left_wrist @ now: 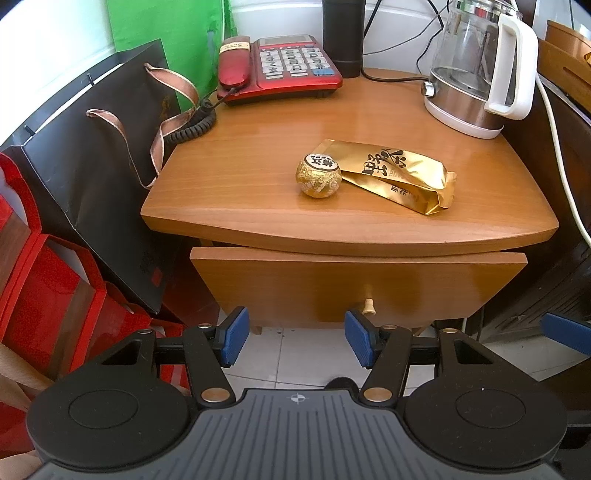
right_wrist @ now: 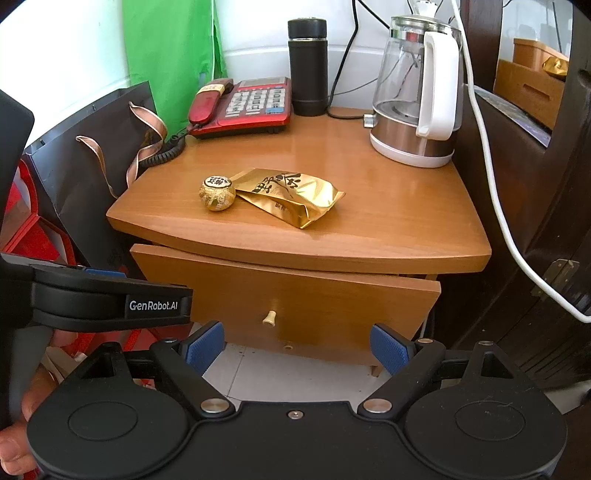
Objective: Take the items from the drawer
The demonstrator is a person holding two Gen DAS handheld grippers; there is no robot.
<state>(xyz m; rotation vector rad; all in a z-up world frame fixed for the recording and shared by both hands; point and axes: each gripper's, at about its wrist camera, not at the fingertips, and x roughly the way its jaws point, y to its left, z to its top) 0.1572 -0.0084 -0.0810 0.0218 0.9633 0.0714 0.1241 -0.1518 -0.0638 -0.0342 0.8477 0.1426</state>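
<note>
On the wooden surface [left_wrist: 236, 192] of the nightstand lie two gold items, touching — a round foil-wrapped ball [left_wrist: 320, 176] on the left and a flat gold pouch [left_wrist: 397, 175] on the right. Farther back stand a red telephone [left_wrist: 280, 68] at the left, a black flask [left_wrist: 341, 35] in the middle and a glass kettle [left_wrist: 480, 70] at the right. Below, the drawer [left_wrist: 351, 284] with its small pale knob [left_wrist: 368, 306] sits slightly ajar. Both tongs hover near the drawer front — the left tongs [left_wrist: 295, 341] spread wide and empty, the right tongs [right_wrist: 297, 347] likewise. Dark and red gift bags [left_wrist: 92, 173] crowd the left.
</note>
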